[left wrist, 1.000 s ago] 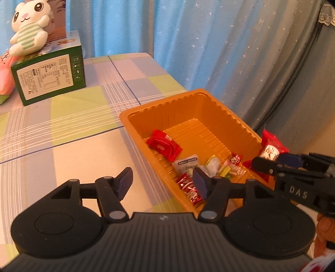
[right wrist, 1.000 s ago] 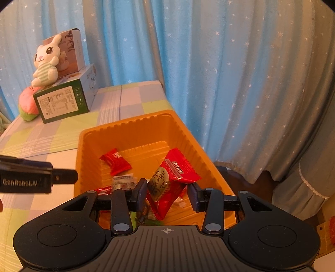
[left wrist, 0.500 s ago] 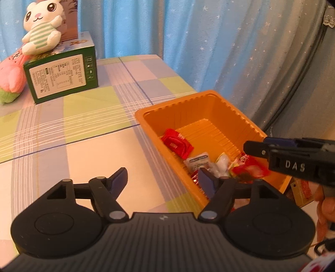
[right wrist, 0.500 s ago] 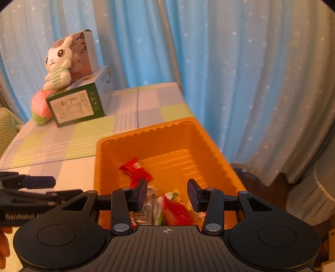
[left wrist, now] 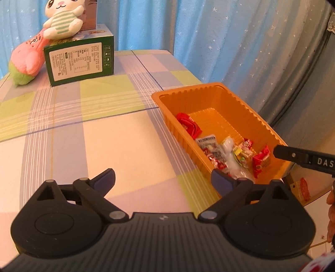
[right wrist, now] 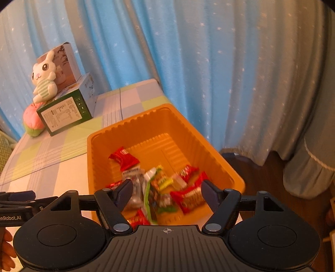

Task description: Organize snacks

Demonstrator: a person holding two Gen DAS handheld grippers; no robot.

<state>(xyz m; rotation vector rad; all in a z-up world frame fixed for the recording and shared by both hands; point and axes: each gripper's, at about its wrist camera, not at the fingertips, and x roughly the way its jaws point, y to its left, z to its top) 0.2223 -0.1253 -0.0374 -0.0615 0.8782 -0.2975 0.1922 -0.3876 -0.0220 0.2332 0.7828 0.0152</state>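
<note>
An orange plastic tray [left wrist: 259,119] [right wrist: 188,125] stands at the table's right edge and holds several wrapped snacks. A red packet [left wrist: 260,162] [right wrist: 190,197] lies at the tray's near end, next to a clear-and-green packet [right wrist: 149,188]. Another red packet [left wrist: 188,125] [right wrist: 123,158] lies farther in. My right gripper [right wrist: 167,193] is open and empty above the tray's near end; it also shows in the left wrist view [left wrist: 303,159]. My left gripper [left wrist: 163,180] is open and empty over the tablecloth, left of the tray.
A green box [left wrist: 80,62] [right wrist: 65,114] stands at the table's far side with a white plush rabbit [left wrist: 62,17] [right wrist: 44,76] on it and a pink-and-green plush [left wrist: 25,60] beside it. Blue curtains [right wrist: 188,52] hang behind. The floor [right wrist: 282,188] lies right of the tray.
My right gripper opened and the red packet it held now lies in the tray. Both grippers have drawn back a little; the left jaws stand wider.
</note>
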